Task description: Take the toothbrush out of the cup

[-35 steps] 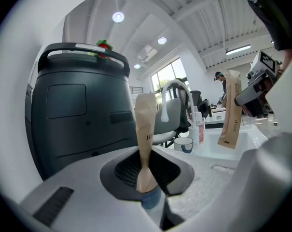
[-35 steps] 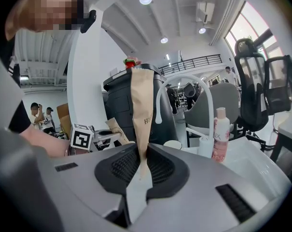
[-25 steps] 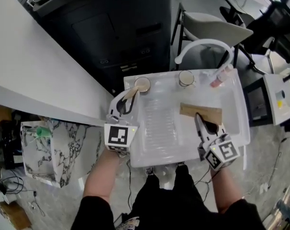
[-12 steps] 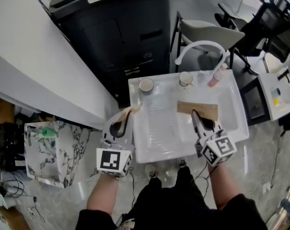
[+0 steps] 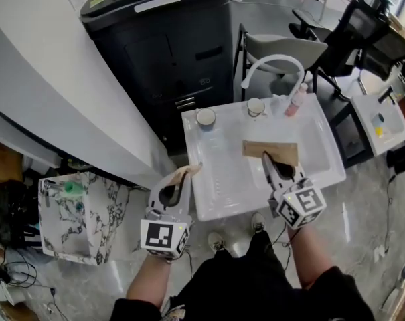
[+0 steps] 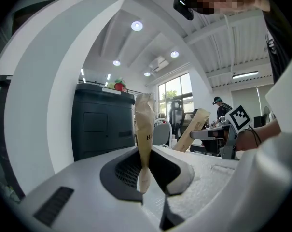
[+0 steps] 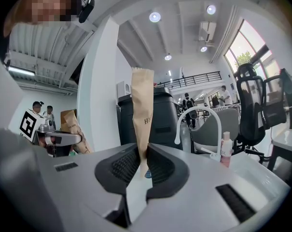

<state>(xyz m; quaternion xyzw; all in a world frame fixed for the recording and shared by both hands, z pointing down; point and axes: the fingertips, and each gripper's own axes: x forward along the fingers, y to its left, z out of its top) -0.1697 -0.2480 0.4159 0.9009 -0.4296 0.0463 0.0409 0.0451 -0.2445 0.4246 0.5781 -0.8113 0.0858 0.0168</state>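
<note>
1. Left gripper (image 5: 181, 181): jaws nearly together, pinching the bottom of the left paper wrapper (image 5: 189, 171). It is a brown strip standing upright between the pads (image 6: 131, 166) in the left gripper view.
2. Left gripper sits off the left front corner of the white sink (image 5: 316, 154), over the floor. The wrapper's top end is just beside the sink's edge.
3. Right gripper (image 5: 267, 162): jaws also nearly together, clamped on the lower end of the right paper wrapper (image 5: 270, 152). This is a wider brown packet, upright in the right gripper view, with some print on it that is too small to read.
4. Right gripper is over the sink's basin, near the middle-right.
5. Toothbrush: cannot make it out as such. A small blue bit (image 7: 146, 174) shows under the right wrapper's lower edge between the jaws; cannot tell what it is.
6. Left cup (image 5: 205, 118) and right cup (image 5: 256, 107) stand upright on the sink's back rim, apart from each other and well apart from both grippers.
7. White faucet (image 5: 269, 65) arches behind the right cup, with a pink bottle (image 5: 296, 100) just beside it on the back rim.
8. Black cabinet (image 5: 169, 45) stands behind the sink, and a grey chair (image 5: 282, 45) is to its right.
</note>
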